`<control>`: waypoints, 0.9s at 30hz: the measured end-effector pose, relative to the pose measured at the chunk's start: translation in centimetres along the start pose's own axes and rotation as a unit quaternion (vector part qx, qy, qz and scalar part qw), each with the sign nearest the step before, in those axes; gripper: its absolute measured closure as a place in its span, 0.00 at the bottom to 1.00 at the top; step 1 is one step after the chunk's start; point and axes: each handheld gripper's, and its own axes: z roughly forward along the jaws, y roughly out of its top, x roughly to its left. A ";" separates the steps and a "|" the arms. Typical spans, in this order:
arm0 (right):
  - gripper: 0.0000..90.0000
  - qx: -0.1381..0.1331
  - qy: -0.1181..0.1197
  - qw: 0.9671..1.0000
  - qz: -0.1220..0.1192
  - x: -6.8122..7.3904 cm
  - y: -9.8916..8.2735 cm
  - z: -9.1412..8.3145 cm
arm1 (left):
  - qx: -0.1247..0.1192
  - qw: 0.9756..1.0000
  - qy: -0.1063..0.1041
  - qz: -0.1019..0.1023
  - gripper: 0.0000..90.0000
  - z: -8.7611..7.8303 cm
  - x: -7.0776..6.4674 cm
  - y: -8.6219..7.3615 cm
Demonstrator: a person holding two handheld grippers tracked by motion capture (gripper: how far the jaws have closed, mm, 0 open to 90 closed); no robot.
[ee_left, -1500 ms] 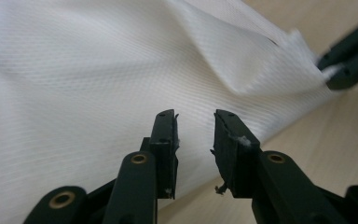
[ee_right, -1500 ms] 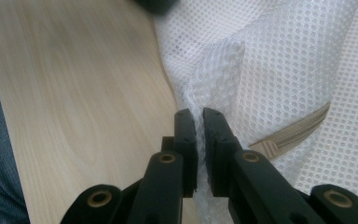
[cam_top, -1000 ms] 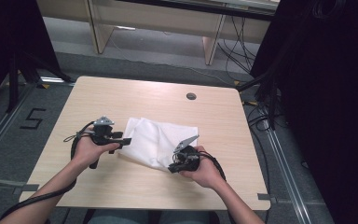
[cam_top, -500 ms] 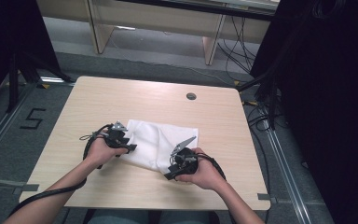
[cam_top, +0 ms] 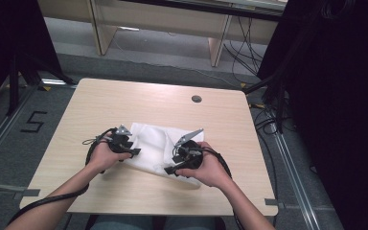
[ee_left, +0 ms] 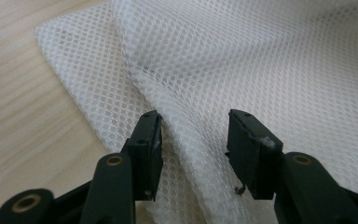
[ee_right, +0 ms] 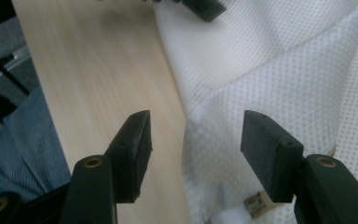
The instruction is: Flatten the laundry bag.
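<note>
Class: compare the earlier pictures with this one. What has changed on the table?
The left gripper came in onto the white mesh cloth, its jaws narrowing around a fold. The right gripper has just opened, letting go of the cloth's edge. The table stayed put.

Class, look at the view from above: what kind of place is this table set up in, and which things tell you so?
Probably a lab or recording workspace, not a home. A bare wooden table stands on grey flooring with a taped number five, loose cables trail beside it, and black curtains screen the side.
</note>
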 end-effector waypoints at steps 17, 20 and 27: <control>0.62 0.065 -0.143 0.981 0.111 -3.7 3.6 3.9 | -0.001 1.000 0.006 0.013 0.61 0.1 -0.2 -0.1; 0.84 0.102 -0.161 0.976 0.106 -3.7 4.3 3.9 | -0.002 1.000 0.008 0.019 0.61 0.1 -0.2 -0.1; 0.99 0.131 -0.171 0.971 0.106 -3.8 4.4 3.5 | -0.002 1.000 0.006 0.014 0.61 0.1 -0.2 -0.1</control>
